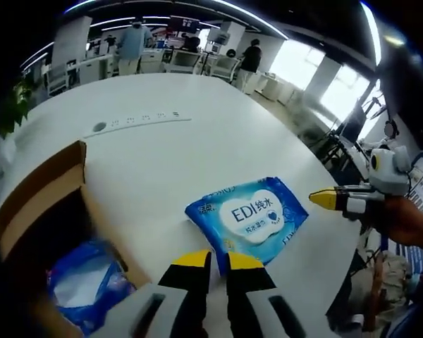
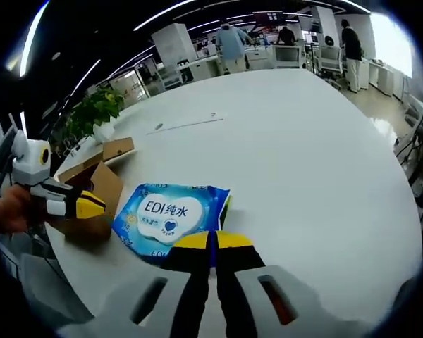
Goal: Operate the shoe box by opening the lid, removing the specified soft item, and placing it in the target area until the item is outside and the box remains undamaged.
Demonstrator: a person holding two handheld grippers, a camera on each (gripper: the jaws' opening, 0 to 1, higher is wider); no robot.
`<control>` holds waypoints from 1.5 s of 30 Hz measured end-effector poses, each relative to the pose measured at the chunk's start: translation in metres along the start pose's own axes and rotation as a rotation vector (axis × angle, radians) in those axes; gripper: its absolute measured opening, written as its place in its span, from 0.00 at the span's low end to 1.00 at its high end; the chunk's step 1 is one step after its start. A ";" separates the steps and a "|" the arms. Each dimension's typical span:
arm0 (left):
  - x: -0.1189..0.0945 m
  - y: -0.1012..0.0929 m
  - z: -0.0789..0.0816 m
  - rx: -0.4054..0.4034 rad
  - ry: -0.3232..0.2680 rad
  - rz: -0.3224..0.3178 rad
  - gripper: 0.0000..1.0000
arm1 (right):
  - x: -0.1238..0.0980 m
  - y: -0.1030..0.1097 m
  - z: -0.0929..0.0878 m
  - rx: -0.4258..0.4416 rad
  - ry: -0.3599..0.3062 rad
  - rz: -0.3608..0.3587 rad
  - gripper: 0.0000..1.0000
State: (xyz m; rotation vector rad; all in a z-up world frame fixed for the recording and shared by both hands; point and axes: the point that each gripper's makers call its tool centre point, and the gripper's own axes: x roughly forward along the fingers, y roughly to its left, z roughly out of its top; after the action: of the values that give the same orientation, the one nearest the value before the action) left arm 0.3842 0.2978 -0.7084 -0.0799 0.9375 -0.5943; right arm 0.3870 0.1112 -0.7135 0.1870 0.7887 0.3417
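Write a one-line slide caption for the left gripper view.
Blue wipes pack lies on the white table beside the open shoe box.

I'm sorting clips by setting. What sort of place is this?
Probably an open-plan office: a large white table, people at desks with monitors behind it, and ceiling strip lights.

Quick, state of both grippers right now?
Left gripper: closed, holding nothing; the blue wet-wipe pack lies on the table.
Right gripper: closed, empty.

We see open white table (image 2: 303, 141) beyond the wet wipes pack (image 2: 170, 217); the open cardboard shoe box (image 1: 39, 190) blocks passage on its far side.
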 end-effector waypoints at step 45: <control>-0.107 0.082 -0.015 -0.031 -0.123 0.034 0.10 | 0.005 0.114 0.006 -0.082 0.003 0.100 0.08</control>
State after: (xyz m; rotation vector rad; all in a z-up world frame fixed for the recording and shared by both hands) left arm 0.3617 0.4239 -0.6648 -0.1261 0.8276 -0.5377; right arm 0.3680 0.2188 -0.6798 0.1493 0.7678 0.4685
